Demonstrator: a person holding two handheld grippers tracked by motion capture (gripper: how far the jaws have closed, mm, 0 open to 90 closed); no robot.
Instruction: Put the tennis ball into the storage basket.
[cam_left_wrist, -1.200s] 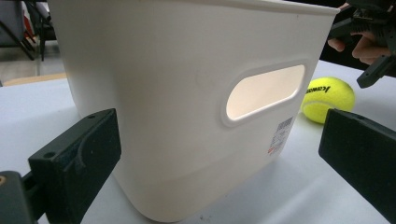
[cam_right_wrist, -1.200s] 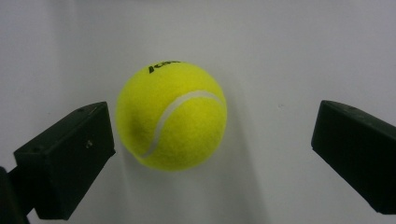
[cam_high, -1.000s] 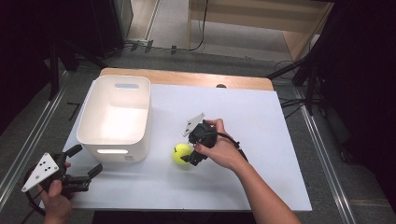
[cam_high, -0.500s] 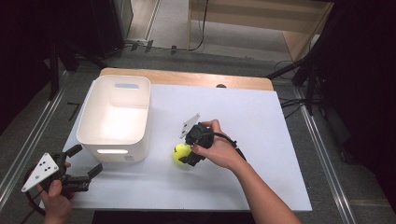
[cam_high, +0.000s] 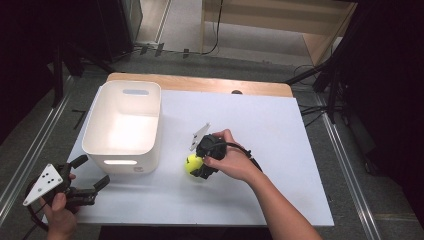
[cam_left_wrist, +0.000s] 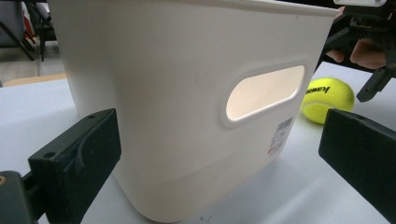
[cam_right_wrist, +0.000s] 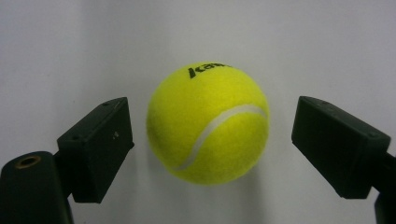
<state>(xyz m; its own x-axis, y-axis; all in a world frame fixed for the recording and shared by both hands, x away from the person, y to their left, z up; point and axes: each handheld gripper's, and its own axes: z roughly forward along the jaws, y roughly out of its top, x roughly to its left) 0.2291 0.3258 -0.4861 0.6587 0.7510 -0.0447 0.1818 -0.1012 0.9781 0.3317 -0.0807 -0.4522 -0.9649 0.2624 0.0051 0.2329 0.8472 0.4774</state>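
Jaws closing around tennis ball (cam_right_wrist: 208, 123), right hand (cam_high: 235, 162) angled down.

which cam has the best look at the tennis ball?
Right gripper view: the tennis ball sits large and sharp between open jaws, clear of both. High view shows it small, partly under the right gripper. Left gripper view catches it beside the bin.

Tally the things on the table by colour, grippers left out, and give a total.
Yellow: 1, the tennis ball
White: 1, the bin
Total: 2
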